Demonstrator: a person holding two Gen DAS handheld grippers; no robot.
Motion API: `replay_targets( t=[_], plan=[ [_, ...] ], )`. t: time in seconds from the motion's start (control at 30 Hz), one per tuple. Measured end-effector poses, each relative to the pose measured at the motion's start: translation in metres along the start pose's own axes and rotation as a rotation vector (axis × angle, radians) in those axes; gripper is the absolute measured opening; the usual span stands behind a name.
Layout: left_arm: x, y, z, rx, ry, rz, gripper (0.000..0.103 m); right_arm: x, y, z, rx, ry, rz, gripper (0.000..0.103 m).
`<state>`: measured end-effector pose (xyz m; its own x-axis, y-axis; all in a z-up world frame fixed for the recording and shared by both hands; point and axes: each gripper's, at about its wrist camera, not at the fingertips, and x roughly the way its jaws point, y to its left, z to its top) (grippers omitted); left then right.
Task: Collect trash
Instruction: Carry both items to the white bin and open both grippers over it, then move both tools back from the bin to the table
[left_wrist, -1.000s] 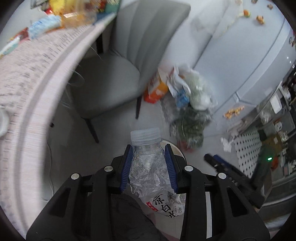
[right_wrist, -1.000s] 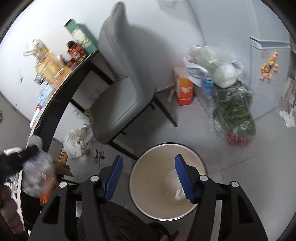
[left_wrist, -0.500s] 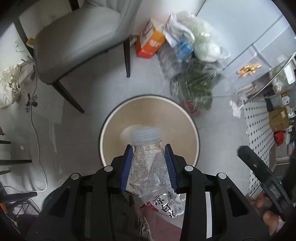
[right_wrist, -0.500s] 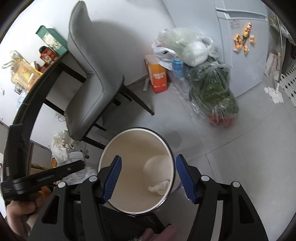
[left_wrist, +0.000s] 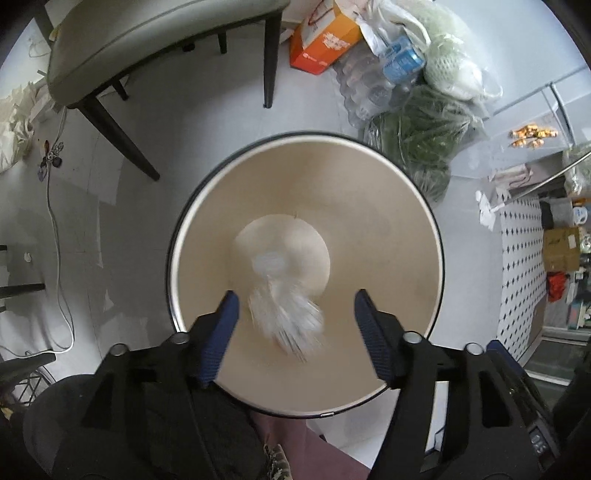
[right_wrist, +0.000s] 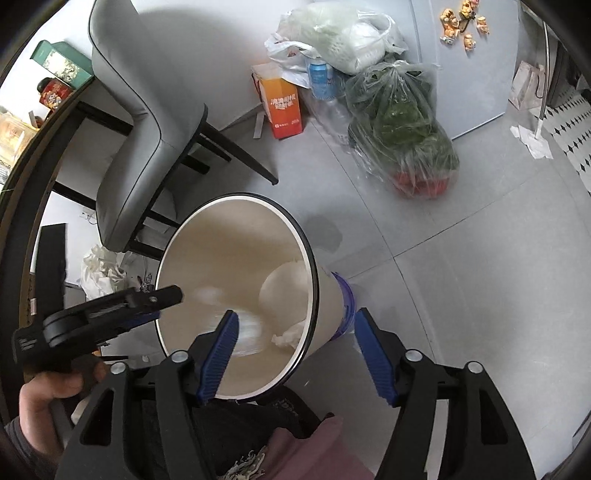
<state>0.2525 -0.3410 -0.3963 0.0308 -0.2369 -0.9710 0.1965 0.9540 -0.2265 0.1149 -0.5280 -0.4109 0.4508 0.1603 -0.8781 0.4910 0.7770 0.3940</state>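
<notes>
A round cream trash bin (left_wrist: 388, 206) with a dark rim stands on the floor right below my left gripper (left_wrist: 295, 306), which is open and empty. A crushed clear plastic bottle (left_wrist: 282, 317), blurred, is inside the bin, apart from the jaws. In the right wrist view the bin (right_wrist: 221, 251) is at lower centre and the bottle (right_wrist: 247, 332) is a blur in it, near a crumpled white tissue (right_wrist: 290, 334). My right gripper (right_wrist: 295, 332) is open and empty above the bin's right side. The left gripper (right_wrist: 147, 299) shows over the bin's left rim.
A grey chair (left_wrist: 147, 48) stands behind the bin, beside a dark table (right_wrist: 33, 155). An orange box (right_wrist: 282, 107), water bottles and bags of greens (right_wrist: 402, 144) lie by the fridge (right_wrist: 469, 66). A cable (left_wrist: 55, 236) runs along the floor at left.
My left gripper opened and let go of the crushed bottle, which dropped into the bin. The left gripper also came closer over the bin. My right gripper stayed open and shifted little.
</notes>
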Motion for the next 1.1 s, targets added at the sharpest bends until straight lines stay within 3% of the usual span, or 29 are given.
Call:
replay_targets(
  t=[0.13,0.47,0.73,1.1],
  plan=[
    [-0.015,0.0,0.002,-0.003,-0.022,-0.002,0.072,-0.002,0.01,0.003,0.0,-0.01,-0.002,0.081],
    [-0.102,-0.008,0.001,0.003,-0.194,-0.006,0.091,-0.047,0.04,0.011,-0.032,-0.093,0.021,0.088],
    [-0.182,-0.002,-0.012,-0.008,-0.326,-0.041,0.094,-0.109,0.073,0.02,-0.068,-0.193,0.039,0.095],
    [-0.287,0.023,-0.046,-0.053,-0.54,-0.103,0.097,-0.184,0.132,0.013,-0.147,-0.315,0.046,0.095]
  ],
)
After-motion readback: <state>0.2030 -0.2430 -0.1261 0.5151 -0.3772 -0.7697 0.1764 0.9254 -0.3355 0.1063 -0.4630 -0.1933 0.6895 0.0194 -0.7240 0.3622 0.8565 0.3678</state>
